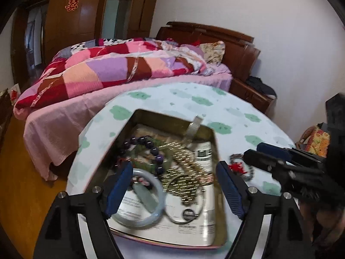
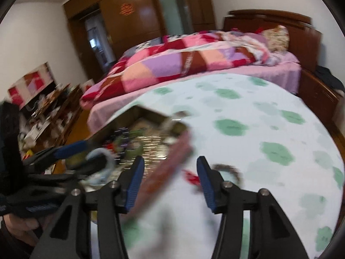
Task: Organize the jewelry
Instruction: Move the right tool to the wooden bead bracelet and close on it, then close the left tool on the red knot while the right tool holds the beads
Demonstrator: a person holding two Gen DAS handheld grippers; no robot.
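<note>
Above a jewelry-filled tin (image 1: 138, 116) on the round table (image 1: 226, 108), left gripper (image 1: 174, 185) gapes empty; right gripper (image 2: 170, 179) spreads beside a red-charm bracelet (image 2: 228, 170).

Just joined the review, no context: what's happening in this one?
A person with a gripper in each hand is sorting jewelry on a round table. The left gripper hangs open over a metal tin holding a pale bangle, a dark bead bracelet and gold chains. The right gripper is open and empty near a dark chain with a red piece lying outside the tin.
</note>
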